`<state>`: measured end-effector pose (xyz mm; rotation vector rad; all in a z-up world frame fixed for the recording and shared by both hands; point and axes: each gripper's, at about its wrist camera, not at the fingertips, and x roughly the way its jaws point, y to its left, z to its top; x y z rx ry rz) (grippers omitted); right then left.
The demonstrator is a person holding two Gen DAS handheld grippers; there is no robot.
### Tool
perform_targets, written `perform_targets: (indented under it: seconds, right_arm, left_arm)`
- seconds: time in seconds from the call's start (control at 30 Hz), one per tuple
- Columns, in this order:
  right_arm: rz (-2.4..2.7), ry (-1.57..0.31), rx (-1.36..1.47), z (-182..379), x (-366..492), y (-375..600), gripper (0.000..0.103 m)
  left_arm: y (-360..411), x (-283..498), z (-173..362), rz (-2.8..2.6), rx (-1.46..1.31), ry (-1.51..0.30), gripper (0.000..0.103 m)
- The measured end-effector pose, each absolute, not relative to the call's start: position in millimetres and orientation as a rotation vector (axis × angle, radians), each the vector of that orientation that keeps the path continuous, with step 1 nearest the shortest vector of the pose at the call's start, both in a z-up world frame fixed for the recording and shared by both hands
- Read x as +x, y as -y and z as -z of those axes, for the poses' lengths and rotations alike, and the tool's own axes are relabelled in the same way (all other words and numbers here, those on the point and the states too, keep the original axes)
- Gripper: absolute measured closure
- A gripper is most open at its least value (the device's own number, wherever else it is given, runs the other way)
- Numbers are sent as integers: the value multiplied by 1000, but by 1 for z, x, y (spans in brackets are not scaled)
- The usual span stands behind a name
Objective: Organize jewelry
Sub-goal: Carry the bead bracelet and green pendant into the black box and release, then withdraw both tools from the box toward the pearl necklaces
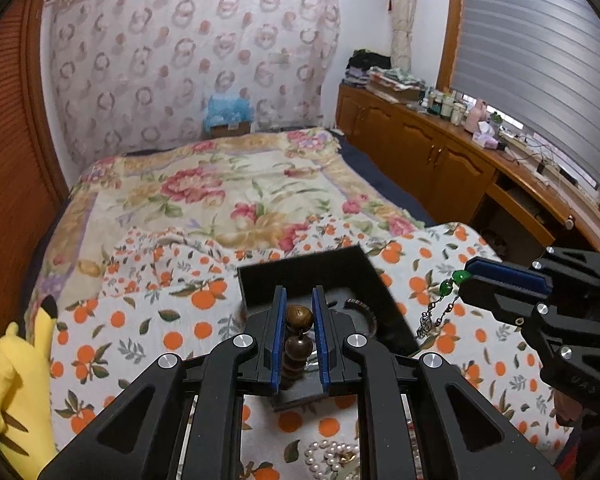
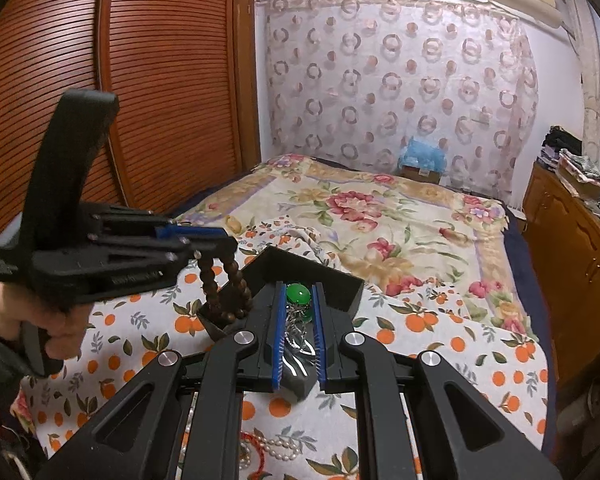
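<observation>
Left wrist view, lower centre: left gripper point(image 1: 299, 312) nearly closed, clamped on brown wooden bead bracelet point(image 1: 298, 334) above black jewelry box point(image 1: 312, 270). Right edge: right gripper point(image 1: 466, 280) pinching green bead chain point(image 1: 446, 294), dangling beside box. Bottom: pearl necklace point(image 1: 332, 456) on orange-print cloth point(image 1: 140, 320).

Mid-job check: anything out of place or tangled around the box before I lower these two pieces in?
Nothing looks damaged. One oddity: a pearl strand lies heaped loose on the orange-print cloth, outside the black box. The brown bead bracelet hangs from the left gripper; the green bead chain dangles from the right gripper.
</observation>
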<state>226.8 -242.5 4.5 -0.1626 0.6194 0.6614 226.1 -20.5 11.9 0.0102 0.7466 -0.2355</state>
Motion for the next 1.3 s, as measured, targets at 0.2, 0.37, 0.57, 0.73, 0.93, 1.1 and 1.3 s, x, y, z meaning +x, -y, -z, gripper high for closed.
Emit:
perform_targets:
  seconds: [0.2, 0.37, 0.57, 0.73, 0.93, 1.1, 1.3]
  right_arm:
    - [-677, -668, -149, 17, 235, 233, 89]
    - [-682, -707, -146, 33, 237, 228, 89]
    - [-678, -724, -135, 42, 240, 225, 88]
    - [-670, -721, -137, 42, 241, 226, 88]
    - [-663, -716, -122, 43, 238, 235, 86]
    - [-661, -691, -120, 40, 219, 249, 86]
    - [-681, -696, -140, 49, 182, 265, 86]
  left_arm:
    - [17, 225, -1, 227, -4, -774, 86]
    - [12, 209, 3, 203, 8, -751, 76]
    - [9, 171, 24, 193, 27, -747, 74]
    - [7, 148, 34, 218, 8, -751, 69]
    - [13, 128, 42, 233, 15, -757, 66]
    - [22, 115, 48, 250, 29, -762, 60]
    - [28, 98, 51, 265, 30, -760, 51]
